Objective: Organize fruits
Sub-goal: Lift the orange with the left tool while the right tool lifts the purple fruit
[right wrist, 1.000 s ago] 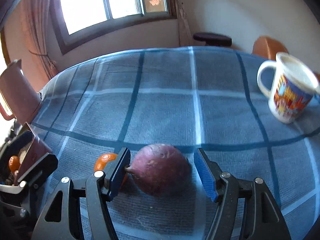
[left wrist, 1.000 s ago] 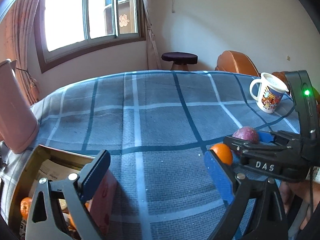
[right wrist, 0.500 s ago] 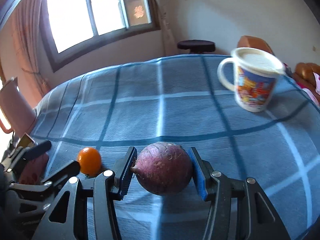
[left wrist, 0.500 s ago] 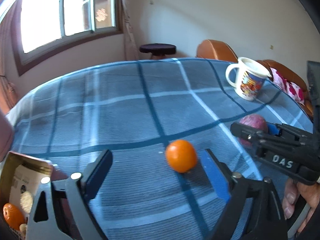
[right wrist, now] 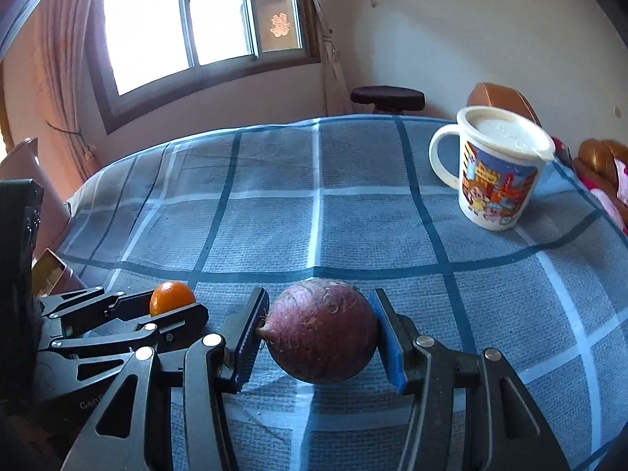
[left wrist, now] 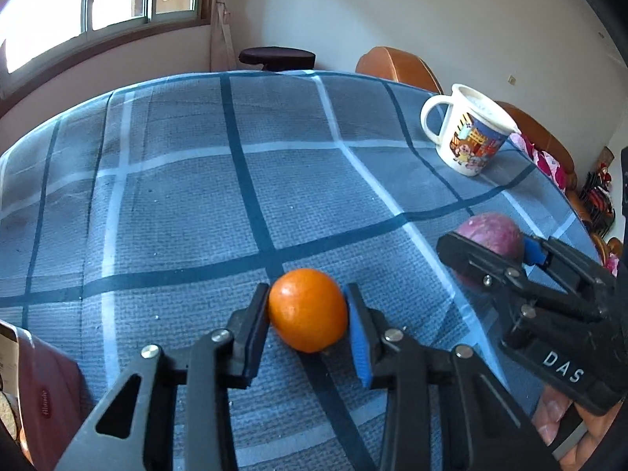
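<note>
Orange tangerine (left wrist: pixel 308 310) — one — clamped by left hand-held gripper (left wrist: pixel 308 316); right hand-held gripper (right wrist: pixel 318 339) clamps one purple fruit (right wrist: pixel 320 331).

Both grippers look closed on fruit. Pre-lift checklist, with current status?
1. Left gripper shut on the orange: ok, both jaws touch its sides.
2. Right gripper shut on the purple fruit: ok, held across its width, stem end against the left jaw.
3. Fruit centred in the jaws: ok for both.
4. Fruit off the tablecloth: cannot tell, both still sit low over it.
5. Space between the grippers: not ok, they are close side by side, so lift them apart.
6. Mug out of the way: ok, it stands far back on the right.
</note>
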Demonstrator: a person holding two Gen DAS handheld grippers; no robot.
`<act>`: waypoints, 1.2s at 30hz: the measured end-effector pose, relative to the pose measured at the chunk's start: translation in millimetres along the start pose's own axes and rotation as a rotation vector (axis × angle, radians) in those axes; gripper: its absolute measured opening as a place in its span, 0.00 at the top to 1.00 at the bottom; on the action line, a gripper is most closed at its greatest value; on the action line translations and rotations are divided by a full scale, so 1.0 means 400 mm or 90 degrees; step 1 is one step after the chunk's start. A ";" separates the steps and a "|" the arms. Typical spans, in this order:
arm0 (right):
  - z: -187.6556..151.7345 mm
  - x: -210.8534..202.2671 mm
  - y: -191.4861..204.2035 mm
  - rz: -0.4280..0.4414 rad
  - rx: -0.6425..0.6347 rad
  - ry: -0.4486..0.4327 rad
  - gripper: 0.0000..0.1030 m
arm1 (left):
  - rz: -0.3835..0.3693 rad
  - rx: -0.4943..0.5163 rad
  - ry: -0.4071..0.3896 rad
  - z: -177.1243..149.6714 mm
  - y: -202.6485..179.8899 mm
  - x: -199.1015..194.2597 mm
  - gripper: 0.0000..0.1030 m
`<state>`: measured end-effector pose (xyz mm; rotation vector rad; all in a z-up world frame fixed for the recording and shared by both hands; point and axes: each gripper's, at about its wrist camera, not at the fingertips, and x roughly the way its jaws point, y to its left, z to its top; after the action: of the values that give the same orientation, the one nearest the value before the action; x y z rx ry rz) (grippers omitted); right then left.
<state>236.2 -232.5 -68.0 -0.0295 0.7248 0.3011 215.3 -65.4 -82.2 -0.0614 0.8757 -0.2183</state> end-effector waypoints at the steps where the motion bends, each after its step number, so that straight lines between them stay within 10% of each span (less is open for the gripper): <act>1: 0.000 -0.002 0.002 -0.001 -0.002 -0.002 0.47 | 0.000 0.000 -0.004 -0.001 0.001 -0.005 0.62; 36: -0.035 -0.119 0.110 0.037 -0.075 -0.147 0.47 | 0.037 0.000 -0.166 -0.088 0.034 -0.194 0.62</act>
<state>181.0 -204.5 -43.6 -0.0846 0.4780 0.3961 142.5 -34.2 -48.1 -0.0625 0.6161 -0.1521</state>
